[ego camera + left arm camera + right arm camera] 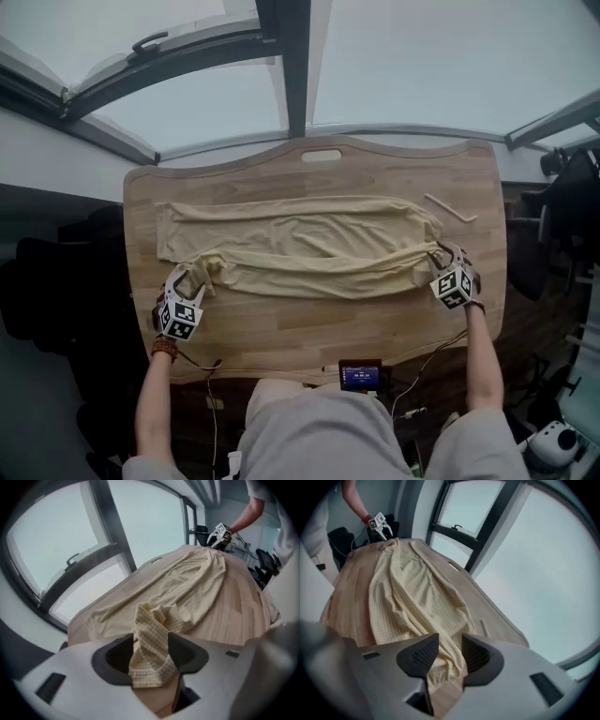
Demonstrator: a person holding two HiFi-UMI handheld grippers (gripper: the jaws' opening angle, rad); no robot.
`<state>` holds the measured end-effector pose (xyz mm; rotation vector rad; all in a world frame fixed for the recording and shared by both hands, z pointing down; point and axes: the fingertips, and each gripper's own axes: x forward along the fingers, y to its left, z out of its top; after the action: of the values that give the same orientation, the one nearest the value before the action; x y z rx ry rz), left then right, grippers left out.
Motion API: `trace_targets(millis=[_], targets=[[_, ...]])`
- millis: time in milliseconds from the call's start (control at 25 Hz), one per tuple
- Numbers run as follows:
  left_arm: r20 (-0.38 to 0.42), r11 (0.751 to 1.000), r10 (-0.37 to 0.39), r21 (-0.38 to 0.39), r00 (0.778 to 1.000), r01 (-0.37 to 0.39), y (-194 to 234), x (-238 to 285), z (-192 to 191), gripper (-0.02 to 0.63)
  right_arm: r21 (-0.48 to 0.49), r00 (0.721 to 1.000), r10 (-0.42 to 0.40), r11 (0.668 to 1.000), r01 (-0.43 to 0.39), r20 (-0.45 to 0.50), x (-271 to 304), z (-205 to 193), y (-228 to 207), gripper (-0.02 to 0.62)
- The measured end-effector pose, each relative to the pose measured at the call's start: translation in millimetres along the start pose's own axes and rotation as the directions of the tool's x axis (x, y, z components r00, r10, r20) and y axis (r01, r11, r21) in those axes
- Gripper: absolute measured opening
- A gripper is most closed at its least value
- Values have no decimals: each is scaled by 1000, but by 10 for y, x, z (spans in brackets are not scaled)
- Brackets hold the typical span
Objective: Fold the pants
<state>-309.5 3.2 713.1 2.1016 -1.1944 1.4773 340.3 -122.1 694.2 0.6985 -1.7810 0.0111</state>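
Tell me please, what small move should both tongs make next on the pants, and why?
Probably lift both straight up and back, clear of the cloth. The left tongs and right tongs stand open, each with a near corner of the pants loose between its jaws, and the pants already lie folded lengthwise on the table. A sideways pull could drag the fold.

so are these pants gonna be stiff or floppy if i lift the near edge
Probably very floppy: the pants lie in soft wrinkles and a bunch crumples between the left gripper's jaws. Likely light, since thin fabric stands up there unsupported. Pushed, they would probably ruck up rather than slide on the wooden table.
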Motion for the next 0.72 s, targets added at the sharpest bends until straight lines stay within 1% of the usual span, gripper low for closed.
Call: trace_targets(millis=[40,120,160,200,240,280,320,480,560,640,720], targets=[[-21,999,-4,-36,1000,4,-74,64,-73,240,-36,999,51,998,-51,4,26,16,126,156],[-75,997,-6,-75,997,0,-169,209,-212,249,-123,992,121,984,-125,-44,116,-83,309,158],[-100,997,1,-83,995,-10,-179,268,-265,249,-151,988,132,978,-142,-78,175,-170,342,161],[-120,996,14,-86,993,-25,-168,308,-301,239,-157,986,131,977,-147,-106,231,-257,338,166],[-132,996,32,-83,991,-43,-141,325,-317,186,-140,984,126,980,-143,-123,271,-330,310,166],[-135,996,49,-74,990,-59,-107,323,-312,100,-107,984,122,985,-136,-126,289,-378,271,167],[-129,996,61,-60,990,-69,-70,300,-290,35,-68,986,120,989,-129,-117,285,-397,228,170],[-81,994,103,-13,991,-104,161,50,-188,23,40,990,129,991,-128,-47,208,-367,45,181],[-65,990,132,-31,989,-134,304,-70,-161,23,105,989,145,985,-140,-39,209,-441,-42,183],[-56,986,155,-59,986,-158,415,-125,-134,23,186,985,161,971,-148,-54,234,-589,-100,183],[-56,982,174,-66,983,-178,542,-137,-105,23,250,980,184,955,-161,-73,301,-678,-102,183]])
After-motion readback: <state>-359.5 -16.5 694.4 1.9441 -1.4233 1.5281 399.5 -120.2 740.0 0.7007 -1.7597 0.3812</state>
